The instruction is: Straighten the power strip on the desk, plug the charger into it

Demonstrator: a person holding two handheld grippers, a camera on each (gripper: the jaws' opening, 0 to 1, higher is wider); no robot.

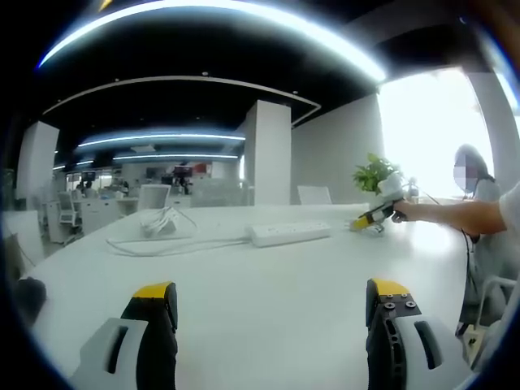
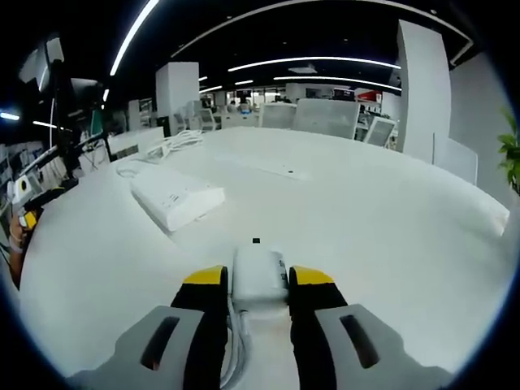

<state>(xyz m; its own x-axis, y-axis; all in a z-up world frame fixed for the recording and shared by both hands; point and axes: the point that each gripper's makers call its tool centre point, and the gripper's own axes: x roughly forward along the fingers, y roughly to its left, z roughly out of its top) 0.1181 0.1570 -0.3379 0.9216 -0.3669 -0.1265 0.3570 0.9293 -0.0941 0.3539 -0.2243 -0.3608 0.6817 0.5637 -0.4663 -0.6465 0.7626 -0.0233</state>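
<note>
Charger [image 2: 259, 276] clamped in the right hand-held gripper [image 2: 258, 286], low over the white worktop [image 2: 366, 219].
The power strip [image 2: 176, 196] lies ahead-left, apart; the left hand-held gripper [image 1: 272, 299] stands open, holding nothing.

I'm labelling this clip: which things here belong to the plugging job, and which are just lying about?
Job:
power strip and its cord
charger, clamped in the right tongs
left tongs, open
desk

Lying about:
bundled white cable
potted plant
office chairs
</note>
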